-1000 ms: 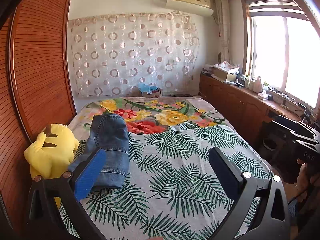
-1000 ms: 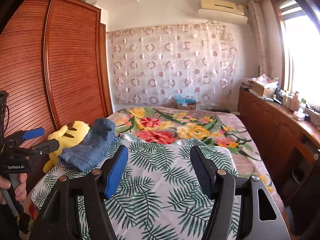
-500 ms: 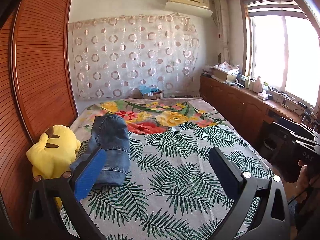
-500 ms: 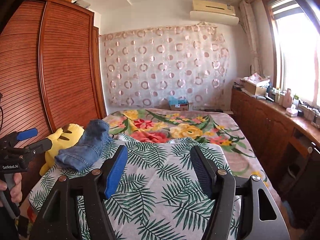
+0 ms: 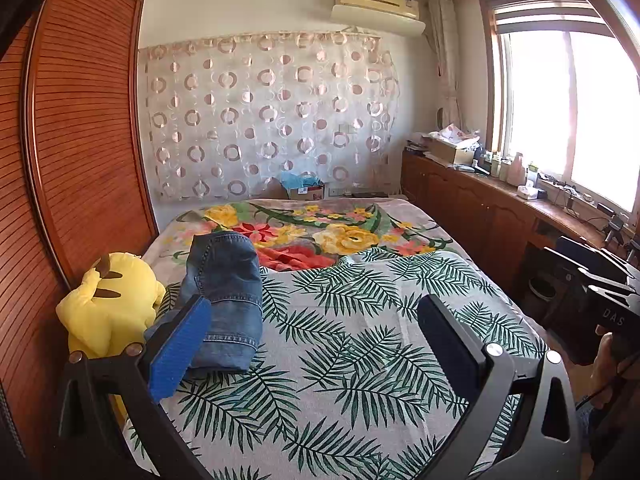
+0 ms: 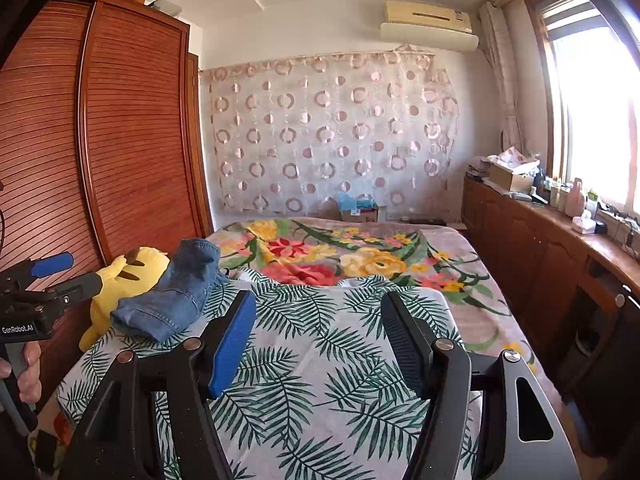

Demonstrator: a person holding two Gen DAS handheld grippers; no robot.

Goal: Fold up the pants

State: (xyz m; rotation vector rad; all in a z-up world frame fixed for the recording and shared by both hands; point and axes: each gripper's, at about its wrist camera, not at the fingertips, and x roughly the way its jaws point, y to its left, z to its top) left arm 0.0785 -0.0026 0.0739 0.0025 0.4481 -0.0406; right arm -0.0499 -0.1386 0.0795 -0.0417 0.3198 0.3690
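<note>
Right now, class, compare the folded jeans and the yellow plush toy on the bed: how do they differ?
The folded jeans are blue denim, lying as a flat bundle; the yellow plush toy is bright yellow, rounded and stuffed. The jeans lie further onto the bed; the toy sits at its edge against the wooden wardrobe. Both rest on the bed's left side, side by side.

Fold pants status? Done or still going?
Looks done: the jeans lie in a compact folded bundle on the leaf-print bedspread, beside the yellow plush toy. In hand: nothing; the left gripper and right gripper are both open, clear of the denim. Left: nothing obvious, unless a tighter fold is wanted.
</note>
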